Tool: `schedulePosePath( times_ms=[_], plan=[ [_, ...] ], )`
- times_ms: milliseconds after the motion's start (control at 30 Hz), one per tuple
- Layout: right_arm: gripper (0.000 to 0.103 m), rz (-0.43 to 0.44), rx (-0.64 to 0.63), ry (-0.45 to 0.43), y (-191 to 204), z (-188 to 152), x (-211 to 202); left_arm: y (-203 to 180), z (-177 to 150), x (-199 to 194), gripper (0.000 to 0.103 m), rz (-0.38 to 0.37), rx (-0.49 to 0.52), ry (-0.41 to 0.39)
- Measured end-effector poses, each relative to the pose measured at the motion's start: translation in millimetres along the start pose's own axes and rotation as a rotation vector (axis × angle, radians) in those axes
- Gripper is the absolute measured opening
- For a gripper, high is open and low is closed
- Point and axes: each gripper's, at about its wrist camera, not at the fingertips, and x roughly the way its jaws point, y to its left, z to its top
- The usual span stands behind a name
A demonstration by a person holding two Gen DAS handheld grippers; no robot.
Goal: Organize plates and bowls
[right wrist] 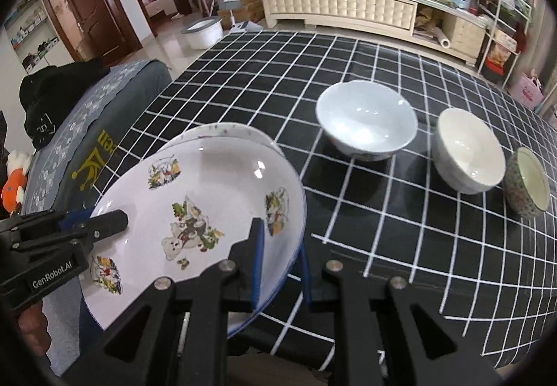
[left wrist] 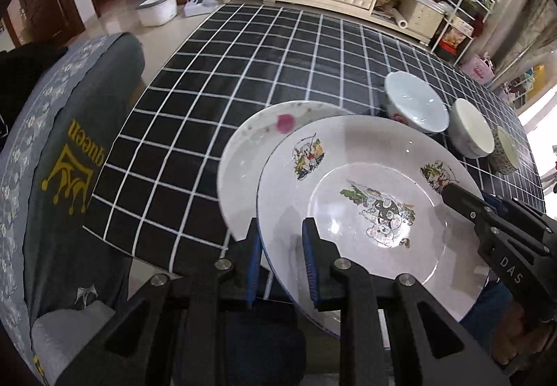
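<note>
Plate with cartoon prints, white, round, blue-edged (left wrist: 351, 191), pinched at opposite rims by both claws: left gripper (left wrist: 281, 257) clamping the near-left edge, right gripper (right wrist: 281, 259) clamping the right edge, one blue pad above the rim and one below. Held above a second white plate with a pink blotch (left wrist: 257, 142), partly overlapping it, on the black tablecloth with white grid lines (right wrist: 400, 239). To the right, well apart from the plates, three in a row: pale blue bowl (right wrist: 367, 121), white bowl (right wrist: 468, 151), small patterned bowl (right wrist: 527, 182).
</note>
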Motion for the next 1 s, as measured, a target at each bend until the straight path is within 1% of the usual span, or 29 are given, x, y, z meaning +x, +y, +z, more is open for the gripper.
schedulePosePath(
  times_ms=[267,400,500,633,733,867,1000],
  plan=[
    [0.022,0.004,-0.007,0.038,7.4,-2.0,16.1,18.9,-5.1,19.0,0.02,0.001,-0.035,0.034],
    [0.022,-0.002,-0.01,0.052,7.6,-2.1,22.0,22.9,-5.5,25.0,0.02,-0.003,-0.041,0.044],
    [0.022,-0.032,-0.034,0.052,11.1,-3.1,25.6,23.0,-5.5,28.1,0.02,-0.003,-0.042,0.05],
    [0.022,-0.025,-0.017,0.071,7.9,-3.1,32.6,23.4,-4.5,34.7,0.02,-0.003,-0.045,0.061],
    [0.022,-0.026,-0.012,0.08,7.4,-2.9,36.4,26.5,-2.2,38.4,0.02,-0.017,-0.056,0.066],
    [0.022,-0.028,-0.013,0.095,8.1,-1.9,42.3,25.9,1.1,40.2,0.02,-0.004,-0.043,0.06],
    [0.022,-0.058,-0.054,0.089,13.4,-0.8,46.8,25.7,5.4,42.1,0.02,0.016,-0.027,0.053]
  ],
)
